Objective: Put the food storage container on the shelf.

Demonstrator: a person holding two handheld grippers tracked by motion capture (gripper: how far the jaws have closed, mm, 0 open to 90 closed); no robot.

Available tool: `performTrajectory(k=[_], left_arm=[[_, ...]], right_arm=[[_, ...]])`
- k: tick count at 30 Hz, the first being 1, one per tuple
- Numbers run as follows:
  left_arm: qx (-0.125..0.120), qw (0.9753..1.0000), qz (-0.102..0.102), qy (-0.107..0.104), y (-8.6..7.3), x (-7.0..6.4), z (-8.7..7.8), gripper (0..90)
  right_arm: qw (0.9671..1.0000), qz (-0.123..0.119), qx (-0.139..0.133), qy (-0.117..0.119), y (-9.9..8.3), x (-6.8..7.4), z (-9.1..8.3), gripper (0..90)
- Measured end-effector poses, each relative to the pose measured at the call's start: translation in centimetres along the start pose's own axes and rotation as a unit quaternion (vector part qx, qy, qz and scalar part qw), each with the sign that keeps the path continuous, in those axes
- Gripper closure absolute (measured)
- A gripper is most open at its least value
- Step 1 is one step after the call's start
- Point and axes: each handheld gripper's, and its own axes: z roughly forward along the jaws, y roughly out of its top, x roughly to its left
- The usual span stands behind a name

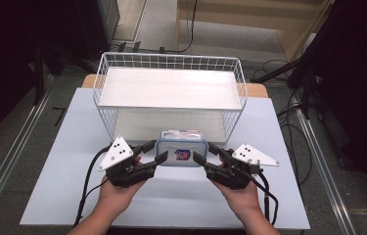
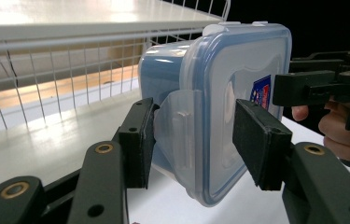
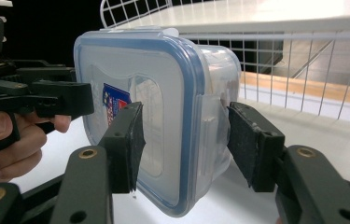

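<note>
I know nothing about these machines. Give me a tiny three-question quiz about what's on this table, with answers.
1. True or false: the plastic container stands on its side, its blue-rimmed lid facing the person.
2. What straddles the container's side latches? A) both claws B) one claw C) a bare hand
3. Fill in: behind the container stands a white wire ____.

Key:
1. True.
2. A: the left claw and right claw, jaws apart around each latch.
3. Basket, holding a white shelf board.
</note>
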Motion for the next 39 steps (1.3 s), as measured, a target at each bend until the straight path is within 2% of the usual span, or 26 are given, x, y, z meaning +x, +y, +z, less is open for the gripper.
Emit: performTrajectory(k=[9,16,24,28,35,38,39], left_arm=[[-0.014,0.9998,0.011,-0.002,2.3,0.7,0.7,49.6],[-0.023,0.9997,0.006,-0.005,3.5,1.4,1.2,49.4],[-0.029,0.9995,0.011,-0.008,5.3,2.2,1.4,49.4],[-0.033,0.9994,0.010,-0.009,6.6,2.8,1.7,49.4],[-0.046,0.9988,-0.007,-0.014,7.4,3.7,2.4,49.4],[-0.046,0.9988,-0.007,-0.012,7.7,4.0,2.6,49.4],[-0.045,0.9989,-0.001,-0.009,8.0,4.2,2.7,49.4]], right_arm=[[0.9997,-0.014,-0.018,-0.006,2.3,-0.6,0.3,48.0],[0.9996,-0.009,-0.027,-0.008,3.9,-1.1,0.7,48.3],[0.9993,-0.016,-0.034,-0.010,5.9,-1.3,1.3,48.3],[0.9991,-0.021,-0.034,-0.013,7.0,-1.4,1.6,48.3],[0.9989,-0.018,-0.040,-0.016,8.7,-1.9,2.1,48.3],[0.9989,-0.016,-0.042,-0.015,9.0,-2.1,2.4,48.3],[0.9989,-0.015,-0.042,-0.015,9.3,-2.4,2.7,48.3]])
